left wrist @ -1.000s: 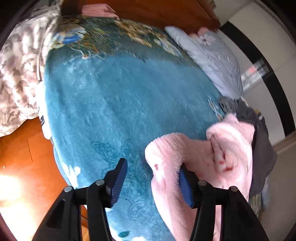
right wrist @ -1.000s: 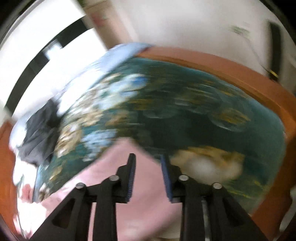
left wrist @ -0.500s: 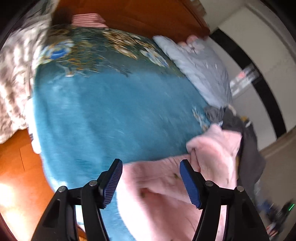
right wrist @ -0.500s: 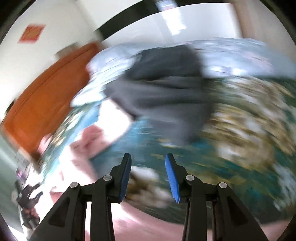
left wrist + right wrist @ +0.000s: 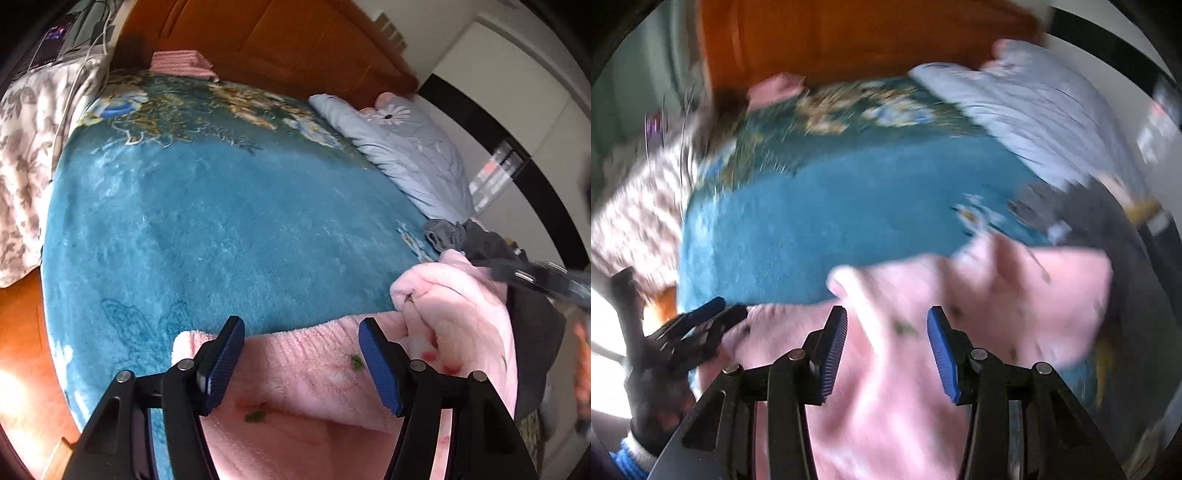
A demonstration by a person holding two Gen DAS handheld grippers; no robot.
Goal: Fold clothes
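Observation:
A fluffy pink garment (image 5: 325, 369) lies on the near edge of a bed covered by a teal blanket (image 5: 221, 221). My left gripper (image 5: 301, 354) is open just above the garment's ribbed hem, its jaws wide and holding nothing. The garment also fills the lower part of the blurred right wrist view (image 5: 942, 314). My right gripper (image 5: 886, 350) is open above it and empty. The left gripper (image 5: 701, 321) shows at the left of the right wrist view, and the right gripper (image 5: 535, 277) shows blurred at the right of the left wrist view.
A dark grey garment (image 5: 491, 251) lies heaped at the bed's right edge. A light blue quilt (image 5: 399, 147) and a folded pink cloth (image 5: 181, 62) sit by the wooden headboard (image 5: 295, 48). A floral duvet (image 5: 26, 140) hangs at the left, above a wooden floor (image 5: 18, 332).
The left gripper has let go of the pink garment and now hovers open over its hem, which lies spread flatter. The right gripper swung round fast and opened wider, now facing the garment.

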